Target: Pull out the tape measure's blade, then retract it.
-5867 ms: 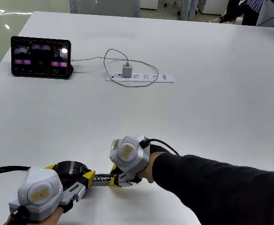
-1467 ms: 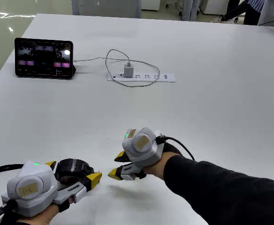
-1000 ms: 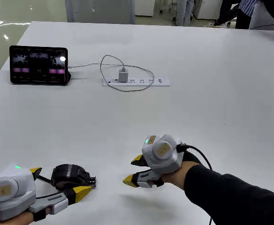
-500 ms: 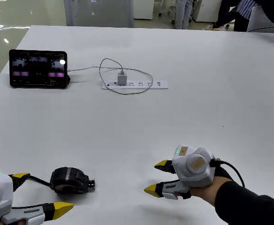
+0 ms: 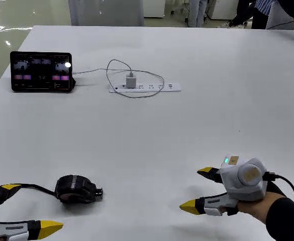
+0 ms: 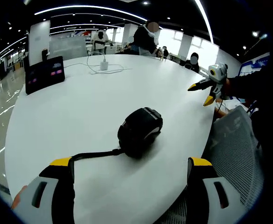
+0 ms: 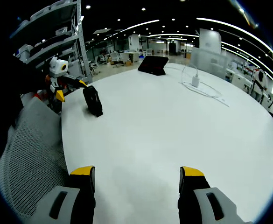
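The black tape measure (image 5: pixel 76 189) lies on the white table (image 5: pixel 152 130) near its front left, blade retracted, its black wrist strap (image 5: pixel 33 188) trailing left. In the left gripper view the tape measure (image 6: pixel 140 130) rests just ahead of the open jaws of my left gripper (image 6: pixel 131 168), untouched. The left gripper (image 5: pixel 23 208) stands open at the lower left corner of the head view. My right gripper (image 5: pixel 198 189) is open and empty at the front right, well apart from the tape. From the right gripper view the tape measure (image 7: pixel 93 101) is far off to the left.
A black tablet (image 5: pixel 41 72) stands at the back left. A white power strip (image 5: pixel 144 87) with a plugged charger (image 5: pixel 130 80) and looped cable lies behind the middle. A mesh chair (image 7: pixel 31 154) sits by the table edge. People stand beyond the far edge.
Both grippers have drawn apart from the tape measure: the left let go and moved left, the right moved right. The blade, pulled out earlier, is back inside the case.
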